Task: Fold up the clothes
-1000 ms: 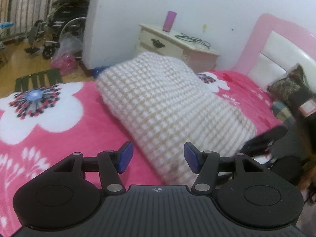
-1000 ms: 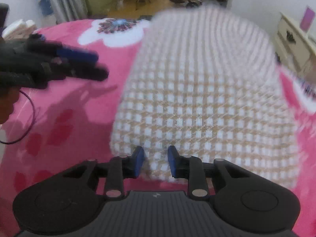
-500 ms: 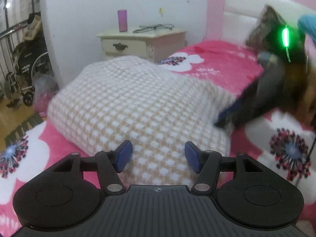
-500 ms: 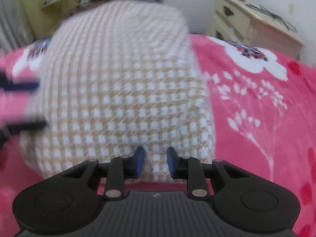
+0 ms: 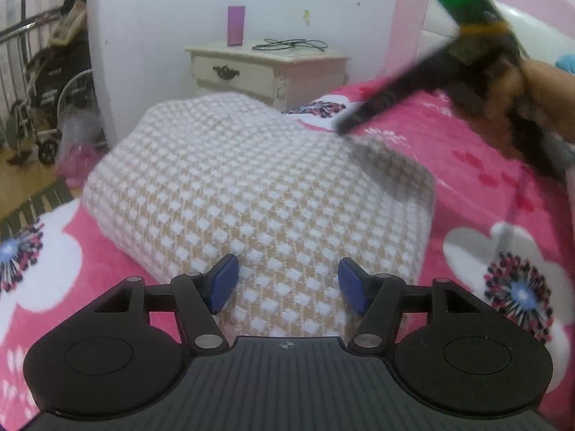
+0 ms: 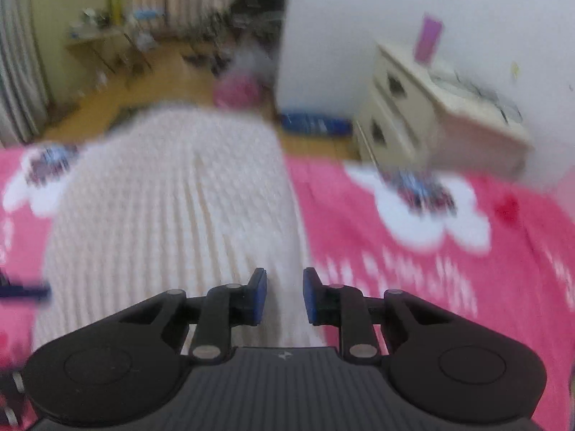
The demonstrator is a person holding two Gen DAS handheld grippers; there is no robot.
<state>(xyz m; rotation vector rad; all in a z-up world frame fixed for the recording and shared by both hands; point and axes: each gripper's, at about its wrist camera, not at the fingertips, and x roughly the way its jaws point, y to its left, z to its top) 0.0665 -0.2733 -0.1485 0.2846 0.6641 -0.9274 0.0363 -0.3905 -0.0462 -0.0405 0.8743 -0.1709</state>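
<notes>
Left wrist view: your left hand-held gripper (image 5: 285,283) hovers with its blue pads spread wide, released, over the near edge of a folded cream-and-tan checked sweater (image 5: 251,194). It lies on a bed (image 5: 485,194) with a pink flowered blanket, toward the bed's edge nearest a nightstand (image 5: 267,68). Your right hand-held gripper (image 6: 284,296) is blurred; its pads stand apart at the sweater's edge, grasping nothing.
</notes>
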